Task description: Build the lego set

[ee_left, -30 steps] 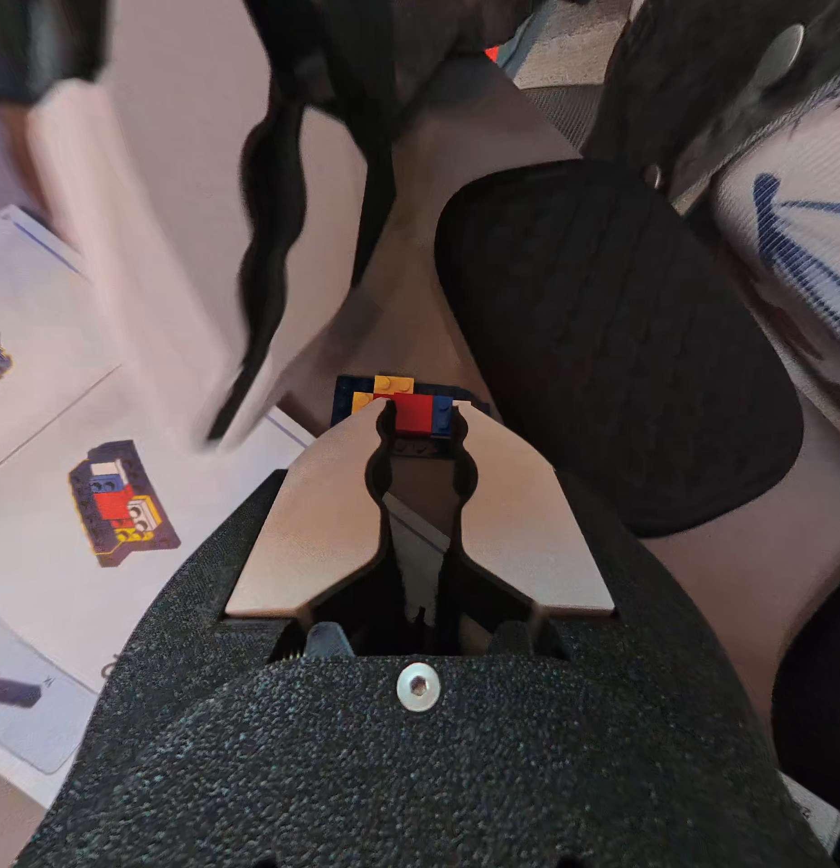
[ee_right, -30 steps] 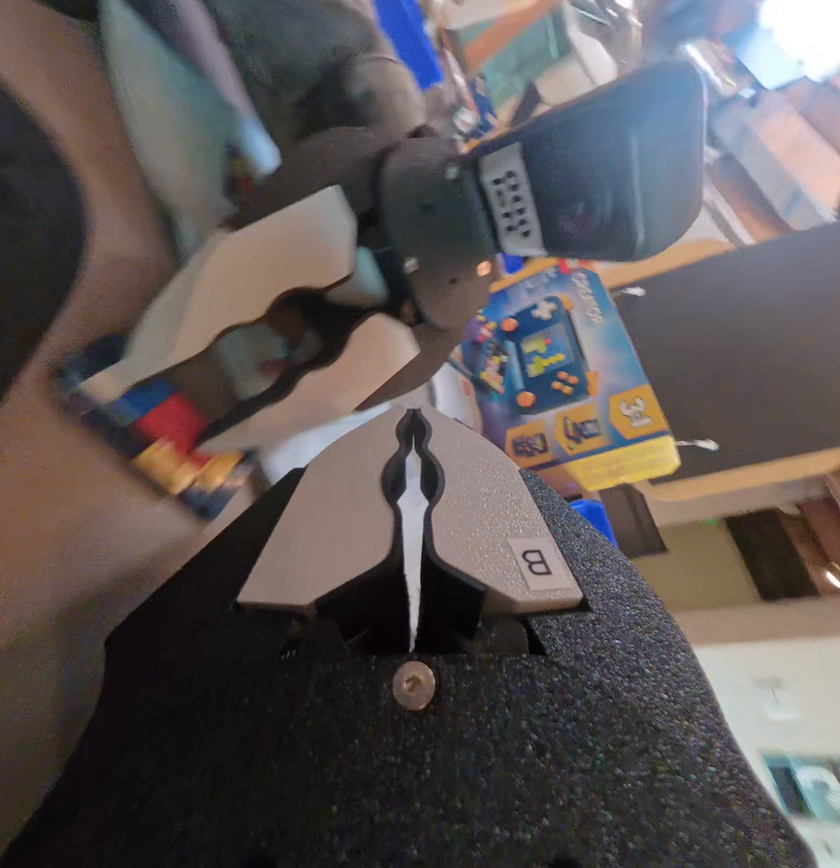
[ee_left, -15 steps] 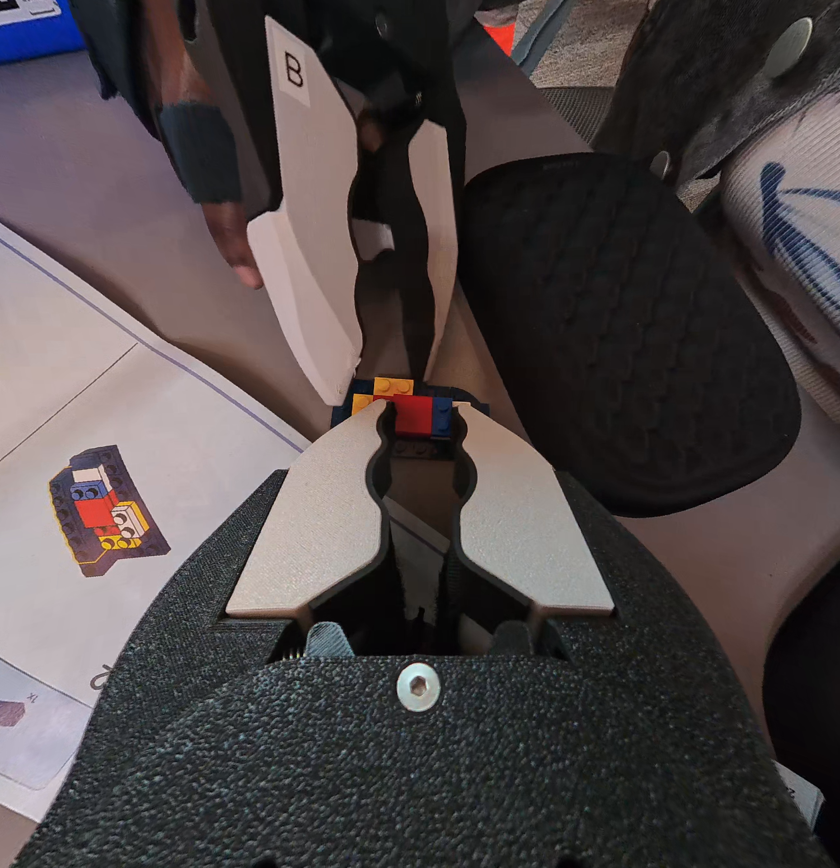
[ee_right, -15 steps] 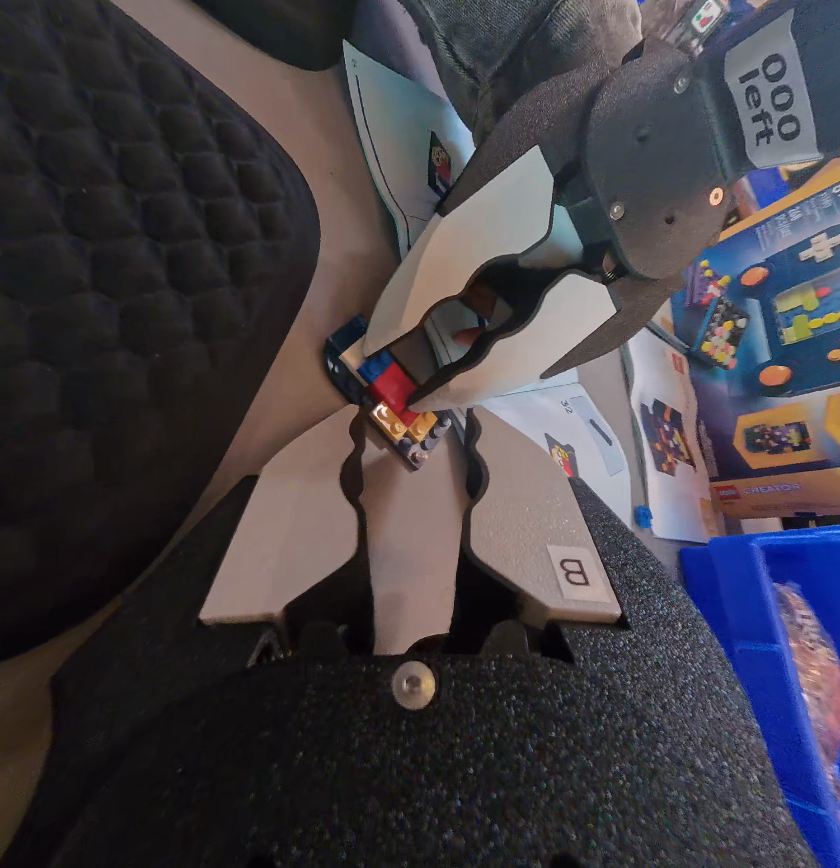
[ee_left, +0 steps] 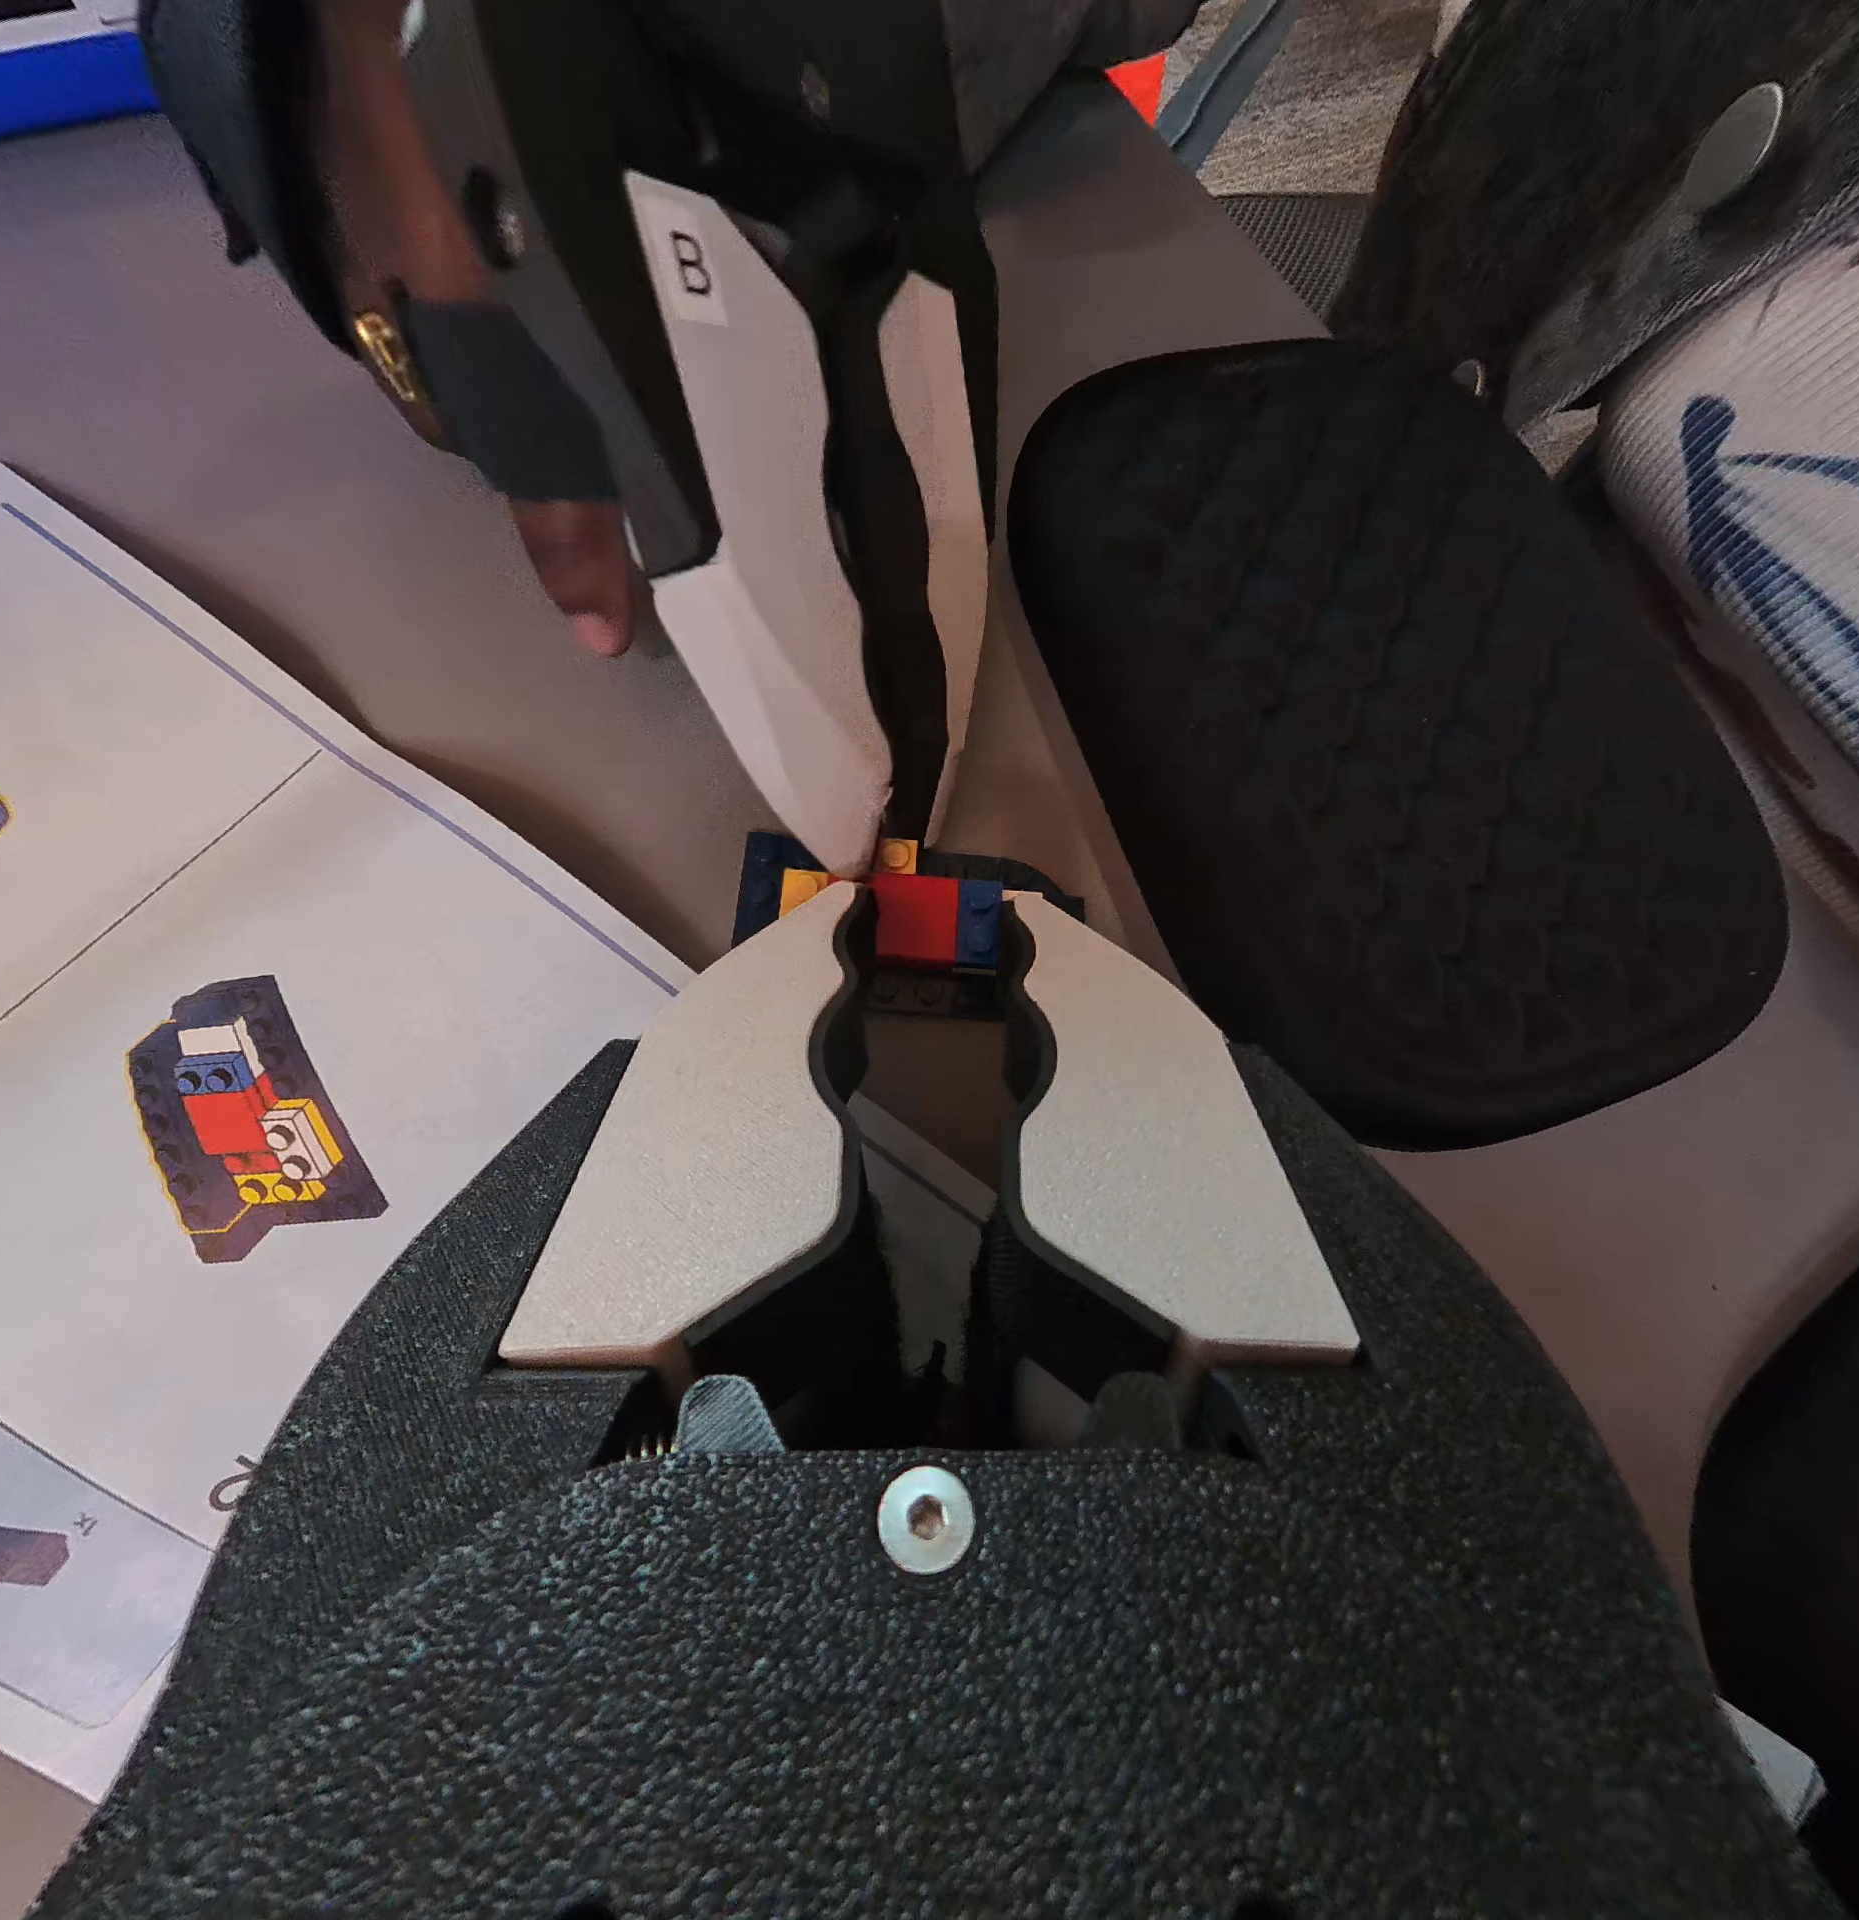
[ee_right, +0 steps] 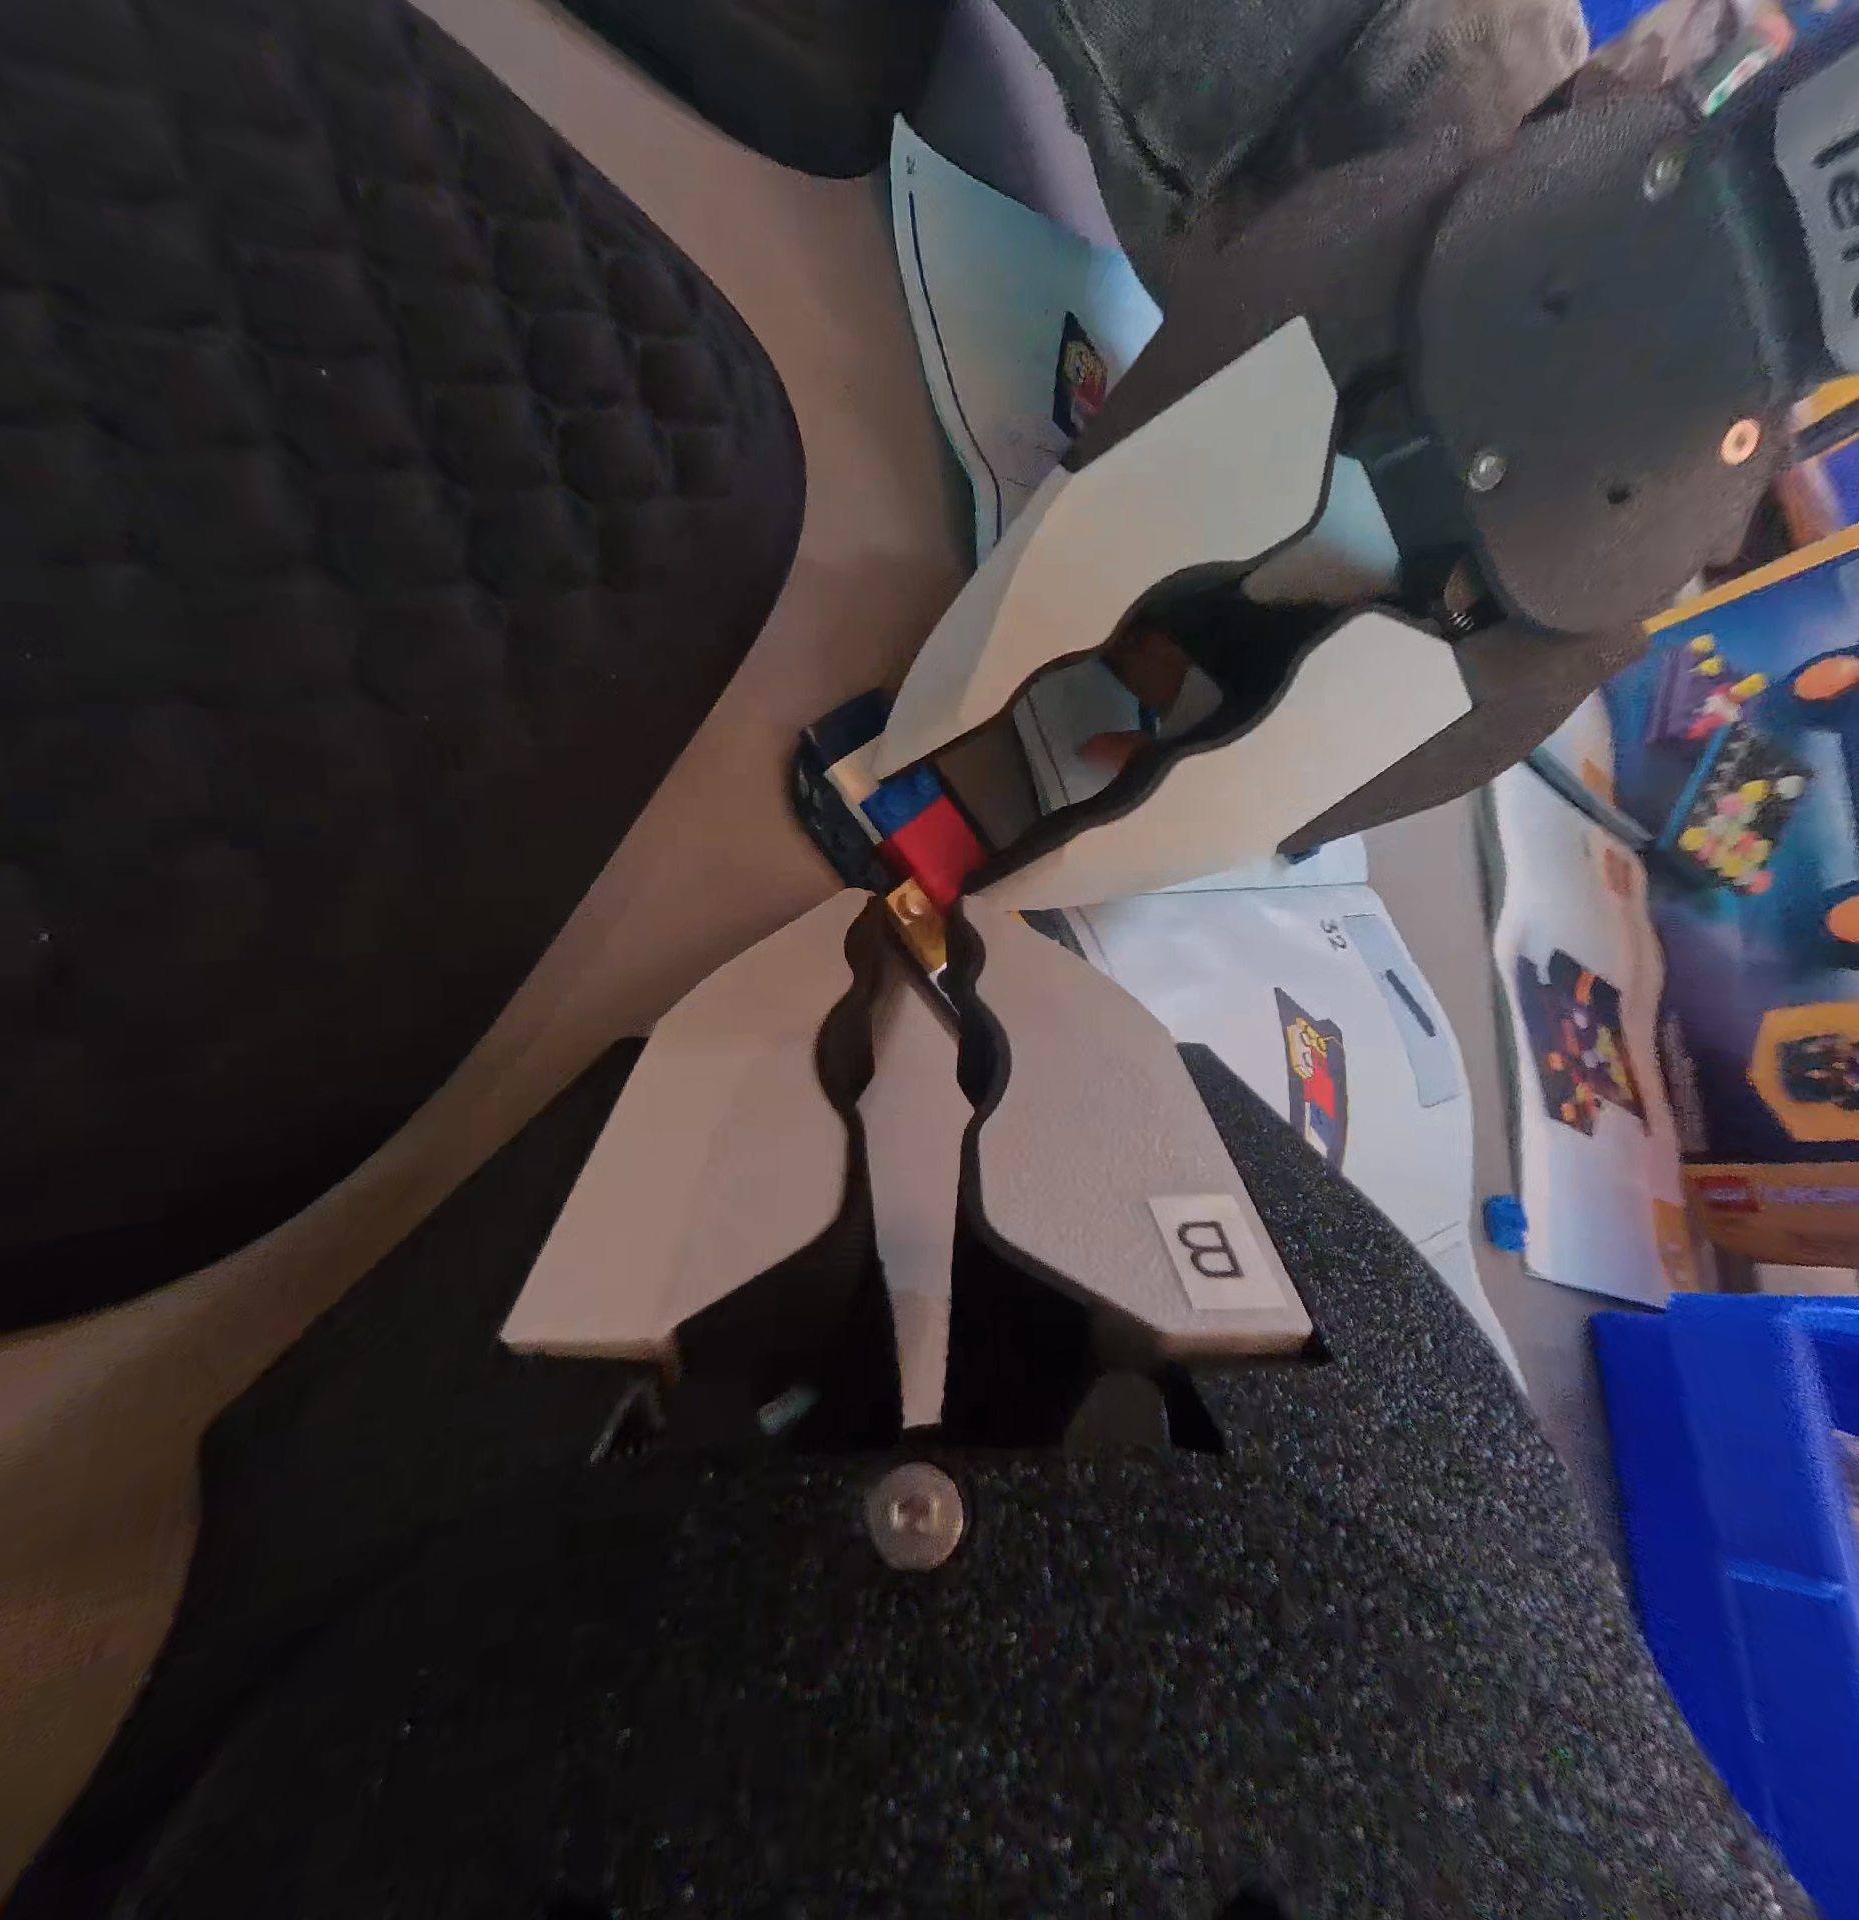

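1. Centre of it all: a small brick build (ee_left: 935,914) on a dark studded base plate, resting on the tan tabletop (ee_left: 385,623). It carries a smooth red block, a studded blue brick beside it, and yellow pieces along the far edge.

2. The left gripper (ee_left: 940,920) is pinched on the build, one pale fingertip at each side of the red and blue bricks.

3. The right gripper (ee_right: 909,920) comes in from the opposite side, jaws narrowed onto a yellow brick (ee_right: 917,925) at the build's edge. Whether both pads truly press on it, I cannot tell.

4. How far along? The printed instruction sheet (ee_left: 260,1039) just left of the build pictures a similar stack with white bricks too; only a sliver of white shows on the real one, so it looks partway assembled, by my reading.

5. Materials: glossy hard plastic bricks, matte pale finger plates with wavy dark inner liners, grainy black gripper housings.

6. Further out: a black quilted pad (ee_left: 1372,748) close on the right, a colourful set box (ee_right: 1756,883) and a blue bin (ee_right: 1735,1558) well apart. A person's hand (ee_left: 551,520) grips the right tool.
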`<state>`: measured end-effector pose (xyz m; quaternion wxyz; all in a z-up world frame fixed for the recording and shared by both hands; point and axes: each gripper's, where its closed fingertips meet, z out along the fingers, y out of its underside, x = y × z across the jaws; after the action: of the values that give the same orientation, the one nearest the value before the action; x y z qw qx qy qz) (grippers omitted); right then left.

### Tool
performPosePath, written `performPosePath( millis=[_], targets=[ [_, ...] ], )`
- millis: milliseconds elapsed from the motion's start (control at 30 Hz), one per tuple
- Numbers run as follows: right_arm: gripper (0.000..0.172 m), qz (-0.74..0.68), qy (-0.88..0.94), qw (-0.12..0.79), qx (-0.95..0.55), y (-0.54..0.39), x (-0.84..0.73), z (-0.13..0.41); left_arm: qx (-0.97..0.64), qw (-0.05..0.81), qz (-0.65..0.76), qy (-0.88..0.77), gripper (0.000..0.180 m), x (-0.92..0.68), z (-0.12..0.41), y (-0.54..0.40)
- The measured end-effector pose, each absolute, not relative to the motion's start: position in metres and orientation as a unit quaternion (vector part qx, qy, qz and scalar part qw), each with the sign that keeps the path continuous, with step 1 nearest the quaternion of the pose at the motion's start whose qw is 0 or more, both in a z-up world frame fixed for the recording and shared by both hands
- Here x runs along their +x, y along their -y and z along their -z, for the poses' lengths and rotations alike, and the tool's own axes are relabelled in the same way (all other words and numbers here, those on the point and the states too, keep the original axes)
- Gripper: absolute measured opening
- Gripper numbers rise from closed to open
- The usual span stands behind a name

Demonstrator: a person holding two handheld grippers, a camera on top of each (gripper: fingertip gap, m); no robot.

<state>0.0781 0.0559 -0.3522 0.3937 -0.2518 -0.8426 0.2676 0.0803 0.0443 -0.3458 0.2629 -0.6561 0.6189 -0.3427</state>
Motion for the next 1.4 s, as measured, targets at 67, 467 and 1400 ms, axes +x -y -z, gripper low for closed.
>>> performPosePath(
  millis=[67,467,1400],
  targets=[
    [0.011,-0.259,0.84,0.405,-0.251,-0.056,0.078,0.352,-0.657,0.263,0.343,-0.618,0.023,0.08,0.346,-0.044],
    [0.0,-0.203,0.776,0.5,-0.327,-0.079,0.065,0.334,-0.676,0.277,0.33,-0.598,0.023,0.07,0.345,-0.055],
    [0.029,-0.251,0.828,0.439,-0.243,-0.057,0.077,0.346,-0.664,0.231,0.375,-0.604,0.01,0.075,0.342,-0.04]
  ],
)
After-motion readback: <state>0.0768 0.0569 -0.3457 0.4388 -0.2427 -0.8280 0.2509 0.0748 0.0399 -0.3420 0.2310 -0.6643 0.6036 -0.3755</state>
